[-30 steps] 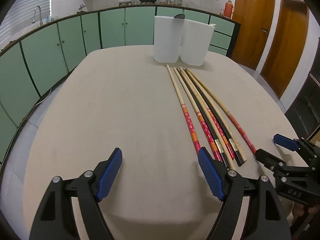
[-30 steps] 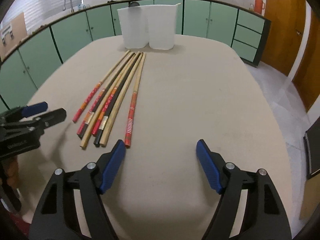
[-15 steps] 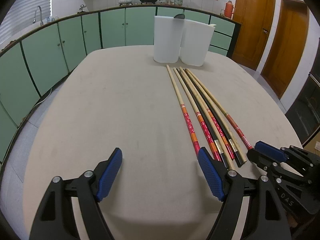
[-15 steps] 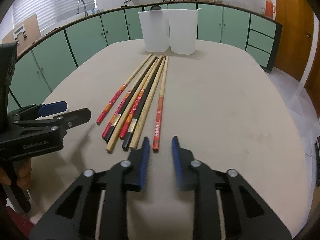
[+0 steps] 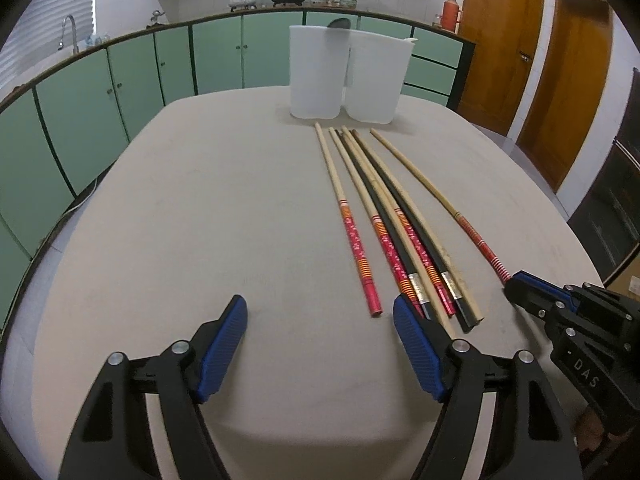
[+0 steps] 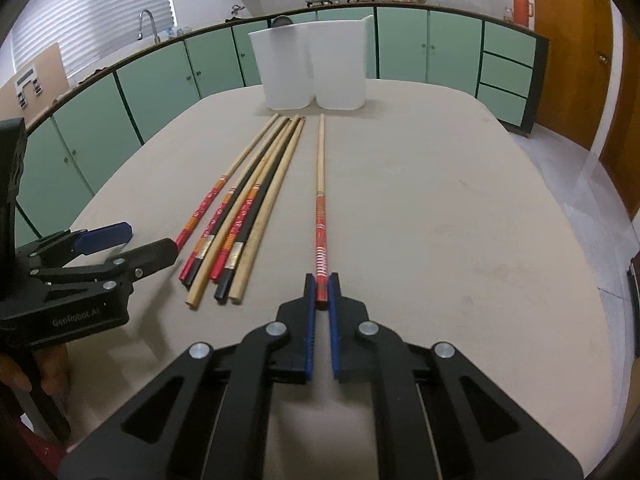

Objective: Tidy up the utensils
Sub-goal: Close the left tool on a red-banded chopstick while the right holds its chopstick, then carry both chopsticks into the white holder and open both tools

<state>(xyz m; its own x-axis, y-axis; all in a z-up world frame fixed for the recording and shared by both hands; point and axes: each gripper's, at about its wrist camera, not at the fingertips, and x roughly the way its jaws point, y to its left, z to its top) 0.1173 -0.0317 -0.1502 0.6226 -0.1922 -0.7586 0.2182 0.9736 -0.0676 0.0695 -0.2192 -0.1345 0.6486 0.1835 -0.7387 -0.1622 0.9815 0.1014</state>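
Several long chopsticks (image 5: 392, 216) lie side by side on the beige table, tips toward two white tubs (image 5: 316, 72). My right gripper (image 6: 322, 294) is shut on the red end of one wooden chopstick (image 6: 321, 184), which lies apart to the right of the bundle (image 6: 244, 208); it also shows in the left wrist view (image 5: 432, 192). My left gripper (image 5: 320, 344) is open and empty, just in front of the bundle's near ends. The right gripper appears at the right of the left wrist view (image 5: 516, 288).
The two white tubs (image 6: 312, 68) stand together at the far side of the table; a dark utensil head (image 5: 338, 24) sticks up from the left one. Green cabinets ring the room. Wooden doors (image 5: 500, 40) are at the right.
My right gripper moved forward and closed on the rightmost chopstick's red end, shifting that chopstick away from the bundle. The left gripper stayed open and almost still.
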